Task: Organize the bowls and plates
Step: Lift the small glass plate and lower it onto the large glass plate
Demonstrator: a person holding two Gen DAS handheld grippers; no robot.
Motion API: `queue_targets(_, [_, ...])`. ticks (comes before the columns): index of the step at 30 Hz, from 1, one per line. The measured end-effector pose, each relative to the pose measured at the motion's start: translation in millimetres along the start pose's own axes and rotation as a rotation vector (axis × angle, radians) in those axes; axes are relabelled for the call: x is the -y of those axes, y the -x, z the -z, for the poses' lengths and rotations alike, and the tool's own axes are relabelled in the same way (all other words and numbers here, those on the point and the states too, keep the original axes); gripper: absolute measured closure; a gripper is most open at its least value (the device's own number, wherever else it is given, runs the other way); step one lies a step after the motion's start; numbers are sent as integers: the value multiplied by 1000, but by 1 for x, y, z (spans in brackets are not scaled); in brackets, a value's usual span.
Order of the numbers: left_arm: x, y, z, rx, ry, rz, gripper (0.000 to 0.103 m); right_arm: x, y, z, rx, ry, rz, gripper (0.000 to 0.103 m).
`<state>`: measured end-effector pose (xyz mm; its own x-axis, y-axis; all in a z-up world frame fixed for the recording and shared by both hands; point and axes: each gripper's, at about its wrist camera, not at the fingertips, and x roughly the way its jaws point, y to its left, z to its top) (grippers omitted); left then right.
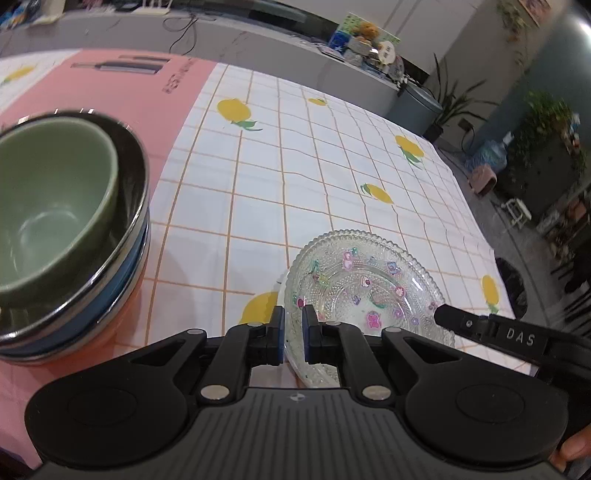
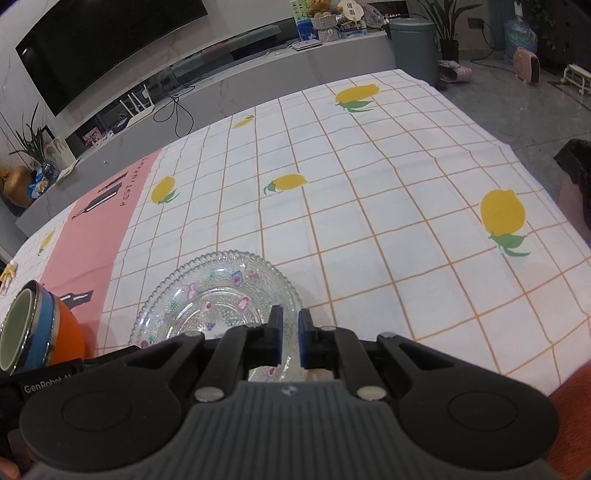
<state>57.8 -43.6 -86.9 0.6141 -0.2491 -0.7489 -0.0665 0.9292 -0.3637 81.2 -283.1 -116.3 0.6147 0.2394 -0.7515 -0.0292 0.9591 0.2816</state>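
You are looking at a lemon-print checked cloth (image 2: 369, 206) covering the counter, its pink panel (image 1: 122, 99) lying at the left. Beyond, a dark screen (image 2: 110, 48) is hanging, and a grey bin (image 2: 413, 48) is standing beside potted plants (image 2: 447, 22).

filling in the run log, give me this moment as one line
left hand-held gripper: shut on clear beaded glass plate rim | right hand-held gripper: shut on opposite rim | stacked bowls: untouched
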Motion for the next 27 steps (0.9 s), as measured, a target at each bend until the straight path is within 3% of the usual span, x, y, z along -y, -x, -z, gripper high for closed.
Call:
queue_targets(8, [0,6,-2,22,-3,-2,92,2,5,-2,19,-11,3,92])
queue_targets(12, [-3,7,-4,39,29,8,78,5,5,-2,22,-35,15,92])
queue_targets(17, [-7,-1,-3,2,60,6,78,16,1,1,-4,-122,-20,92])
queue_targets(19, [-7,-4,-2,-17,56,8,77,17,-1,3,-21,-136,-29,97])
queue_targets(25, [-1,-3,1,-21,18,2,78,16,1,4,-20,-134,-29,97])
queue_targets(27, [1,3,1,-3,-5,7,78,15,6,4,1,-130,-23,92])
